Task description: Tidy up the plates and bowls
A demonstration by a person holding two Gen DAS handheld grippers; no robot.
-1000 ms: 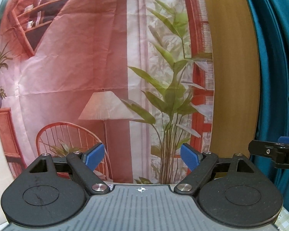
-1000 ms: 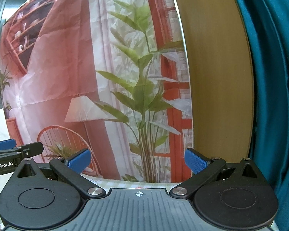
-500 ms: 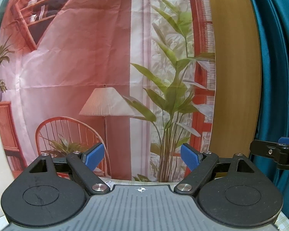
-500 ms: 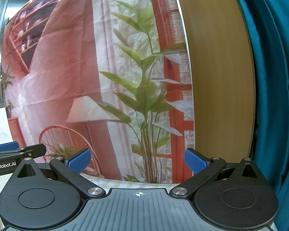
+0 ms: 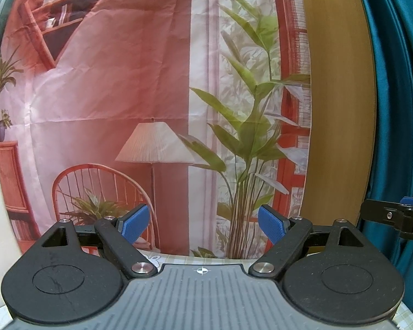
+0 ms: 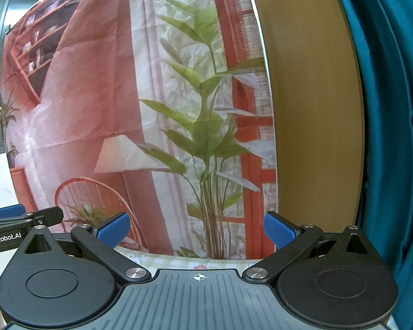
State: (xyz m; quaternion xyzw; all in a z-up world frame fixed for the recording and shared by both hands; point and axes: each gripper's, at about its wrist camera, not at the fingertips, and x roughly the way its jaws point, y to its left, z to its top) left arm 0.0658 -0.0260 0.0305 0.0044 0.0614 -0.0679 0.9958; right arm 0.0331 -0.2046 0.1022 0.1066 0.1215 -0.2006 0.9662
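- Left hand-held gripper (image 5: 203,224): blue pads spread wide, grasping nothing.
- Right hand-held gripper (image 6: 197,232): likewise released, empty.
- Both face a creased printed backdrop cloth (image 5: 118,82) beside a teal curtain (image 6: 393,110).

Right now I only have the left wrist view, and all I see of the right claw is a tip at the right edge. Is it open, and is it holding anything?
Observer: In the right wrist view the right claw is open, with its blue pads wide apart and nothing between them.
Operator: Any plates or bowls in front of it?
Observer: None. It faces the printed backdrop, and just below lies a checked tablecloth with a red flower print.
Operator: Can you see my left claw from there?
Observer: Yes. The left claw pokes in from the left edge of that view, side on, with GenRobot.AI lettering on it.
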